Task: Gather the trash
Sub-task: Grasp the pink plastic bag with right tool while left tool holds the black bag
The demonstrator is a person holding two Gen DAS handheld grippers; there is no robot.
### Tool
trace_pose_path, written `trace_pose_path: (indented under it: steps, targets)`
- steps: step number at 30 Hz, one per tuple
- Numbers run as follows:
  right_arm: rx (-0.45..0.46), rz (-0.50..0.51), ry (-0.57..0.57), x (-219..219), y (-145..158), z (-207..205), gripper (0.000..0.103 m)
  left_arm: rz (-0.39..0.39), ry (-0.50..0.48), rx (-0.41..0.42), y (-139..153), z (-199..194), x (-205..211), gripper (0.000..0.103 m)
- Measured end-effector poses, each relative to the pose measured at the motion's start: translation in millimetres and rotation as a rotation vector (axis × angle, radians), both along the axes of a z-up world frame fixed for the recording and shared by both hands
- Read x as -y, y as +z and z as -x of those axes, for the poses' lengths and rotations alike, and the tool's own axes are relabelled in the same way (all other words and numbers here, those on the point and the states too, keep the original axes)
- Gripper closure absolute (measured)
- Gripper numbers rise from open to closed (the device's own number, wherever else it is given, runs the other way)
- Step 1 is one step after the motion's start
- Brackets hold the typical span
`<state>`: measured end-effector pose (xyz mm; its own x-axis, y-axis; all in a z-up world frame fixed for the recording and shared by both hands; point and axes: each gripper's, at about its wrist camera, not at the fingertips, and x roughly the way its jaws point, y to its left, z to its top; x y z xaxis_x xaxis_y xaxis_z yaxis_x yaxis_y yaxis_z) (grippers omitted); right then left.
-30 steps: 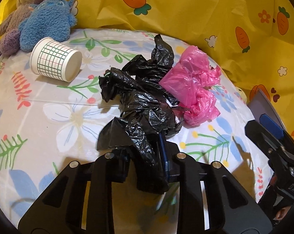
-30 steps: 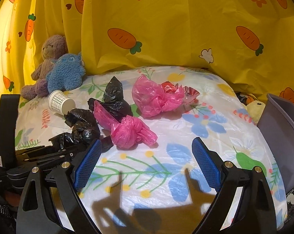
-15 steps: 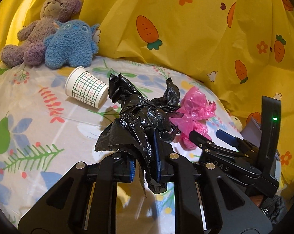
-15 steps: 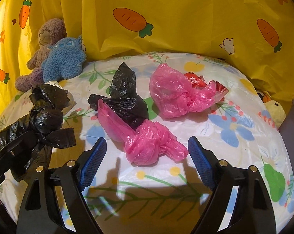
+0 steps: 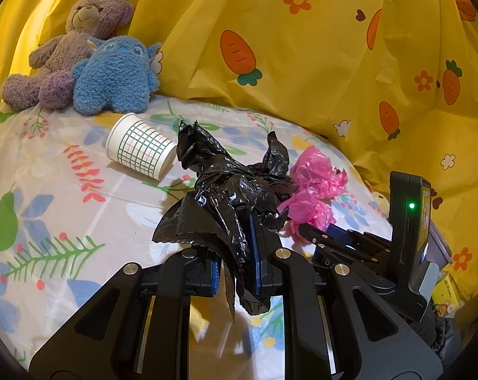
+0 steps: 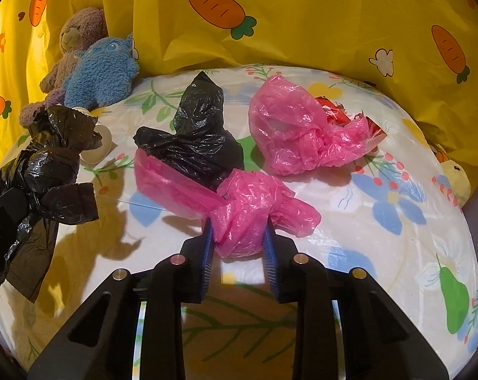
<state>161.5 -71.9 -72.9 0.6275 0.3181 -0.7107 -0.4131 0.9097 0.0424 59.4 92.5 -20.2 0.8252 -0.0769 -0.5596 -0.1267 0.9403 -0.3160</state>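
A floral table [image 6: 381, 237] carries a large pink bag [image 6: 299, 133] half hiding something red, perhaps a wrapper. Left tongs [image 5: 235, 269] clamp a black bag [image 5: 226, 196], lifted clear. Right tongs [image 6: 239, 247] pinch a small pink bag [image 6: 248, 212] resting on the table.

Both wrist views look forward along their own fingers, low and close over the counter [image 5: 49, 190], facing the yellow curtain [image 6: 302, 31]. Shared: blue plush toy [image 5: 115, 72] [image 6: 99, 69].
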Motion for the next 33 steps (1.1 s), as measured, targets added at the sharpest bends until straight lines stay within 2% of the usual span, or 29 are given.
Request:
trace_pose_path:
  steps: [7, 17, 33]
  targets:
    - [0.055, -0.081, -0.016, 35.7, 14.3, 29.3, 0.074, -0.004, -0.004, 0.016, 4.8, 4.6, 4.1, 0.089]
    - [0.125, -0.194, -0.126, 106.0, 24.2, 72.6, 0.074, 0.000, -0.053, 0.046, 9.8, 6.3, 24.3, 0.089]
    - [0.163, -0.237, -0.160, 136.8, 30.8, 93.1, 0.074, -0.021, -0.170, 0.080, 19.9, 7.2, 76.9, 0.089]
